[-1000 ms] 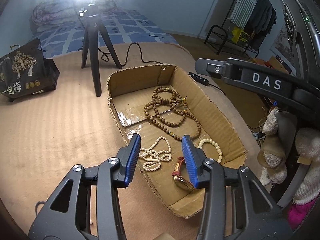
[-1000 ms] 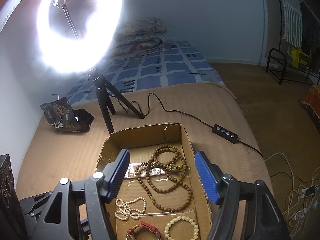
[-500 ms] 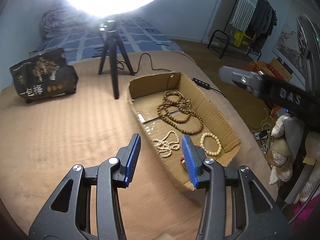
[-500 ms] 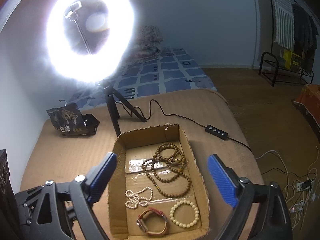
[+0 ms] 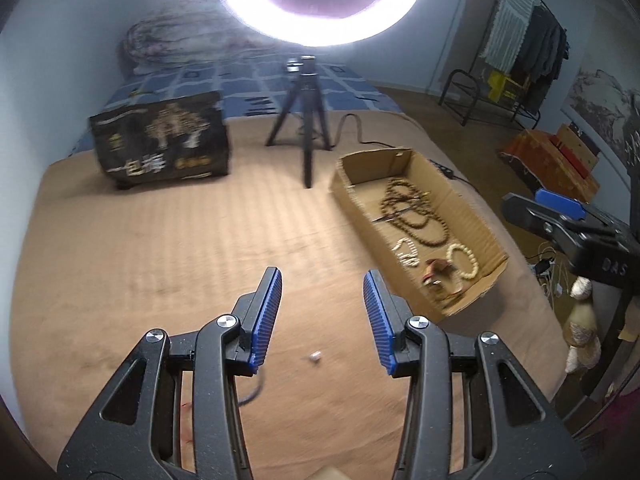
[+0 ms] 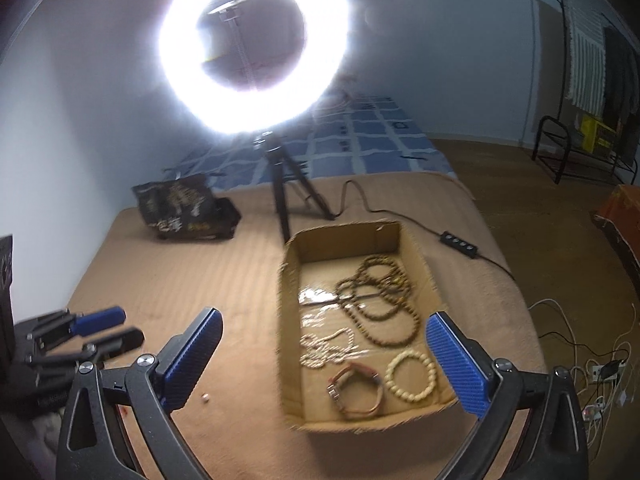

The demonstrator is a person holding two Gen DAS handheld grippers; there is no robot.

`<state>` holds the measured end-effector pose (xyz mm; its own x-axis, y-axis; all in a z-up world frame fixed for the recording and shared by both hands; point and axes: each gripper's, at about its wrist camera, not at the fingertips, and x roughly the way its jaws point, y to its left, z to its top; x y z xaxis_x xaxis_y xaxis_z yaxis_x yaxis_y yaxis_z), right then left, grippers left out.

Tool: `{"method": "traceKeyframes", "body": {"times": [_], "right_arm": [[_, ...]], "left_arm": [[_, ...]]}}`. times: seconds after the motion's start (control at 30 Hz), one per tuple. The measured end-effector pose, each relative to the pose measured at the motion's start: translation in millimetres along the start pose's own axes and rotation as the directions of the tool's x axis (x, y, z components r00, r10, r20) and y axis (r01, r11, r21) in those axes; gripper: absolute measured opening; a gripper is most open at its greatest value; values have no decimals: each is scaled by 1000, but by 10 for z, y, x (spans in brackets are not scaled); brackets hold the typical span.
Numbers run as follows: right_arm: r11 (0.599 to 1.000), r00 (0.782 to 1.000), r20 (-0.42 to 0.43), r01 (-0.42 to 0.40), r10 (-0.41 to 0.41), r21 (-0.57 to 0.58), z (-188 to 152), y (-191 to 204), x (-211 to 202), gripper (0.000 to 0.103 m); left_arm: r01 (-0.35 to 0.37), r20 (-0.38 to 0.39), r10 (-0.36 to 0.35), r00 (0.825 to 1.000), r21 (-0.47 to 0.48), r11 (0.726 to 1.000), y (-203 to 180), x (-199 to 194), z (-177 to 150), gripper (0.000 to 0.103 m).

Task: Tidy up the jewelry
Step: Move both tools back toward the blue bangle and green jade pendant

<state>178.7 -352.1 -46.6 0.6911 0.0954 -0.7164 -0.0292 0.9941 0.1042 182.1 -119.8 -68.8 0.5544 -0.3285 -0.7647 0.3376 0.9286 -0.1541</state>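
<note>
- The jewelry lies in a flat cardboard box (image 6: 356, 240) on a tan bed cover (image 6: 180, 280). In the right wrist view the box fills the middle and lower right of the frame.
- A long string of brown beads (image 6: 380, 300) is looped at the far end of the box. A white bead string (image 6: 324, 346) sits bunched in the middle.
- A watch with a red-brown strap (image 6: 354, 390) and a pale bead bracelet (image 6: 412, 376) lie side by side at the near end. They do not seem to touch. Each piece has its own spot, so I think the sorting is mostly done.
- The right gripper (image 6: 324, 364) hangs above the near end of the box. Its jaws are opening and stand very wide. Nothing is pinched; the jewelry only shows far below, in the gap.
- The left gripper (image 5: 322, 320) is in the lower middle of the left wrist view, over bare cover. Its jaws are partly spread and hold nothing.
- A tiny white bit (image 5: 315, 357) lies on the cover between the left jaws. It may be a loose bead, but it is too small to tell.
- Further out, a ring light (image 6: 252, 44) on a black tripod (image 6: 284, 184) shines from the top of the frame, likely to light the box.
- A dark bag (image 6: 184, 208) lies at the middle left.
</note>
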Motion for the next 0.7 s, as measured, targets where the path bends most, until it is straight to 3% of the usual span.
{"method": "traceKeyframes", "body": {"times": [0.17, 0.3, 0.47, 0.7], "right_arm": [[998, 999, -5, -34, 34, -48, -123, 288, -73, 103], [994, 998, -27, -65, 63, -90, -239, 537, -36, 103], [988, 993, -71, -100, 92, -115, -394, 773, 121, 102], [980, 979, -150, -155, 136, -124, -600, 956, 453, 89]], "left_arm": [[-34, -9, 34, 999, -36, 999, 357, -123, -168, 43], [-48, -23, 46, 999, -74, 996, 623, -165, -327, 61], [-54, -65, 49, 997, -78, 996, 823, -81, -518, 61], [-32, -152, 22, 988, -67, 997, 906, 199, -751, 69]]}}
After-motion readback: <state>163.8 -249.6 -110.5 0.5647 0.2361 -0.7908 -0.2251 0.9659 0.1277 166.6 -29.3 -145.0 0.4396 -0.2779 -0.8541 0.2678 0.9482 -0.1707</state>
